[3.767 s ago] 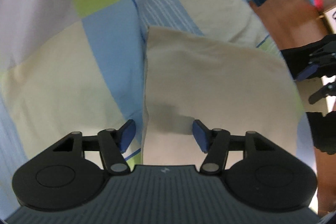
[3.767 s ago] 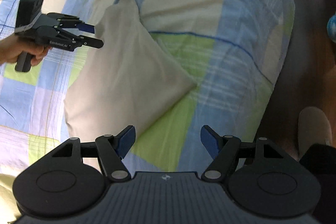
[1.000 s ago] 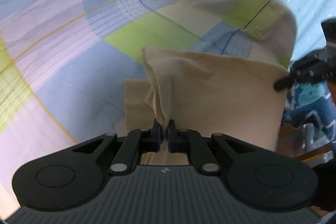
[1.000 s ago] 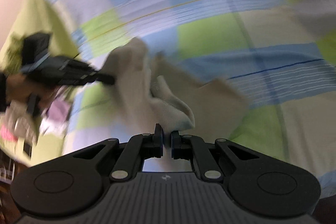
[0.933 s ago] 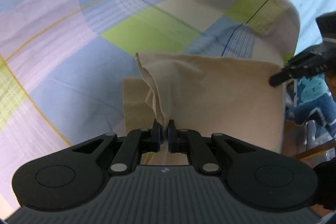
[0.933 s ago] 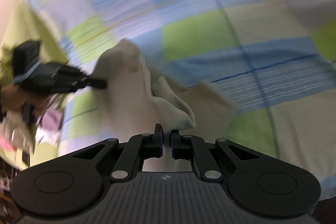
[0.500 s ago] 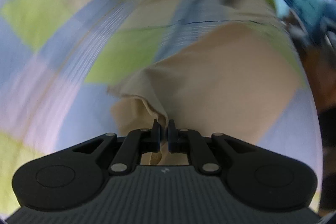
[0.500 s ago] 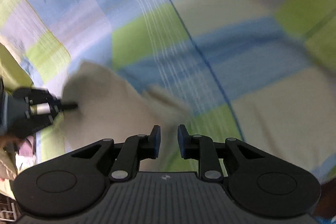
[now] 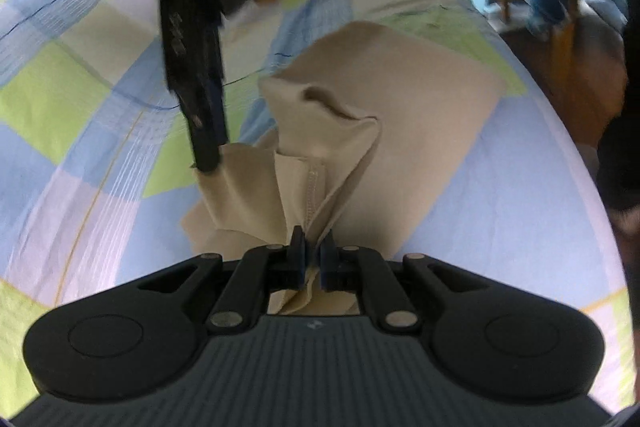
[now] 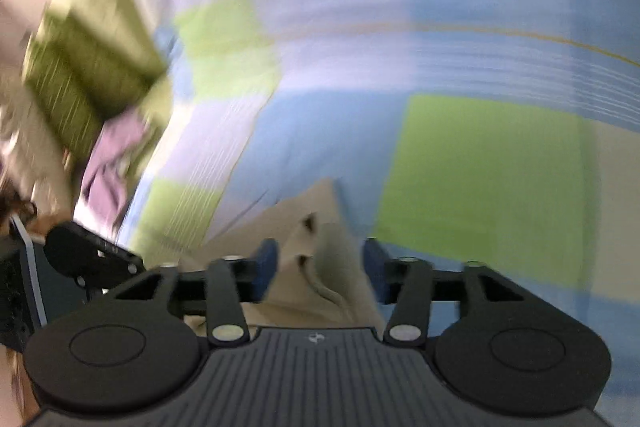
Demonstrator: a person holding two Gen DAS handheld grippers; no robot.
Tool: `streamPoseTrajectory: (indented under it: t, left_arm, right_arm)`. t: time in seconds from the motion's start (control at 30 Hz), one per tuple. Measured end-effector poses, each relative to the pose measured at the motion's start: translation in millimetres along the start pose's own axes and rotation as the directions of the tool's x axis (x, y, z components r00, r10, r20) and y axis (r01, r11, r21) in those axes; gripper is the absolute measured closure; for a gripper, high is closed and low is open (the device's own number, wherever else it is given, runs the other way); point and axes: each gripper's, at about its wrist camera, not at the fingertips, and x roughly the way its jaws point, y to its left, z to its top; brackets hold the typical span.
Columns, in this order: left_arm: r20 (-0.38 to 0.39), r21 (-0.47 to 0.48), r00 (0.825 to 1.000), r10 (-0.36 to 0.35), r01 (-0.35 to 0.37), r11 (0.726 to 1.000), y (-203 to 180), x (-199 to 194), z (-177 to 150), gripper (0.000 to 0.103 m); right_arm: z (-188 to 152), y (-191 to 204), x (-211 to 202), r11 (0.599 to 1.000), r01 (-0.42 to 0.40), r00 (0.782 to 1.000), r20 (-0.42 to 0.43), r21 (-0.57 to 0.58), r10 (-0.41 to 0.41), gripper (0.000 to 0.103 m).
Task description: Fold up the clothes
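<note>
Beige garment point(image 9: 400, 131) on the checked bed cover point(image 9: 80, 95), half folded; left gripper point(image 9: 313, 259) fingers clamp a seamed fold, the cloth running away from them. Right gripper point(image 10: 318, 269) fingers are opening astride the garment's near corner, apparently released though the view is blurred; the left is the holding hand.

A beige garment point(image 9: 404, 99) lies rumpled on the bed's checked blue-green-lilac sheet point(image 9: 72, 95).

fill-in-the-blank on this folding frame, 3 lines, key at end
1. The left hand-held gripper is shut on a fold of the ____ garment.
2. The right hand-held gripper has its jaws ____, and its pads do not press the cloth.
3. The garment lies on a ____ bedsheet of blue, green and pale patches.

Missing words: beige; opening; checked
</note>
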Motion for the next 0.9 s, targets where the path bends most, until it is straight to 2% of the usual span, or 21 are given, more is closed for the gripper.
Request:
streamPoseTrajectory:
  t: [0.1,0.17,0.2,0.23,0.3,0.33,0.37,0.43,0.47,0.5,0.57,0.67,0.7,0.77,0.83,0.9]
  left_arm:
    - [0.003,-0.053,1.0,0.014,-0.014,0.998,4,1,2,0.099]
    - [0.001,-0.086,1.0,0.019,-0.019,0.996,5,0,3,0.099]
    - [0.002,-0.102,1.0,0.025,-0.024,0.994,6,0,3,0.099]
    - [0.0,-0.12,1.0,0.026,-0.026,0.992,6,0,3,0.099]
    - [-0.007,-0.156,1.0,0.027,-0.028,0.987,8,1,3,0.099]
    - [-0.013,-0.183,1.0,0.026,-0.028,0.983,12,2,2,0.099]
    - [-0.019,-0.21,1.0,0.025,-0.028,0.977,15,2,2,0.099]
    - [-0.03,-0.292,0.999,0.026,-0.034,0.956,27,1,0,0.099]
    - [-0.036,-0.343,0.999,0.023,-0.034,0.939,35,2,-1,0.099]
    - [-0.042,-0.392,0.999,0.021,-0.036,0.919,44,4,-2,0.099]
    - [-0.054,-0.485,0.998,0.014,-0.039,0.874,60,8,-4,0.099]
    - [-0.079,-0.666,0.995,-0.06,-0.008,0.745,92,23,-13,0.099]
    - [-0.089,-0.706,0.991,-0.095,0.005,0.708,100,30,-15,0.099]
    - [-0.105,-0.758,0.983,-0.151,0.019,0.652,110,42,-18,0.098]
    - [-0.101,-0.81,0.976,-0.192,0.031,0.586,120,49,-23,0.098]
    - [-0.096,-0.836,0.971,-0.221,0.042,0.547,128,52,-25,0.097]
  right_arm:
    - [14,-2,27,0.999,-0.032,0.996,-0.08,-0.021,0.03,0.048]
    - [20,-1,36,0.997,-0.061,0.993,-0.108,-0.038,0.056,0.069]
    - [21,4,37,0.995,-0.078,0.991,-0.111,-0.067,0.07,0.095]
    - [23,8,37,0.991,-0.095,0.99,-0.115,-0.097,0.083,0.095]
    - [28,26,33,0.964,-0.187,0.979,-0.123,-0.19,0.165,0.095]
    - [31,34,34,0.951,-0.189,0.978,-0.131,-0.243,0.161,0.095]
    - [32,39,37,0.946,-0.14,0.987,-0.123,-0.294,0.108,0.095]
    - [36,33,34,0.958,-0.024,0.999,-0.046,-0.286,0.012,0.073]
    - [37,29,31,0.964,0.031,0.999,-0.004,-0.266,-0.033,0.068]
    - [39,24,29,0.966,0.085,0.996,0.037,-0.244,-0.078,0.067]
    - [38,11,6,0.98,0.14,0.983,0.138,-0.143,-0.121,0.067]
    - [18,-9,-39,0.973,0.23,0.943,0.239,0.024,-0.229,0.064]
    - [6,-16,-56,0.962,0.257,0.925,0.264,0.093,-0.272,0.06]
    - [-23,-29,-84,0.931,0.273,0.9,0.279,0.243,-0.336,0.059]
    - [-62,-37,-106,0.885,0.267,0.888,0.26,0.382,-0.38,0.058]
    - [-100,-35,-118,0.837,0.276,0.881,0.225,0.472,-0.417,0.057]
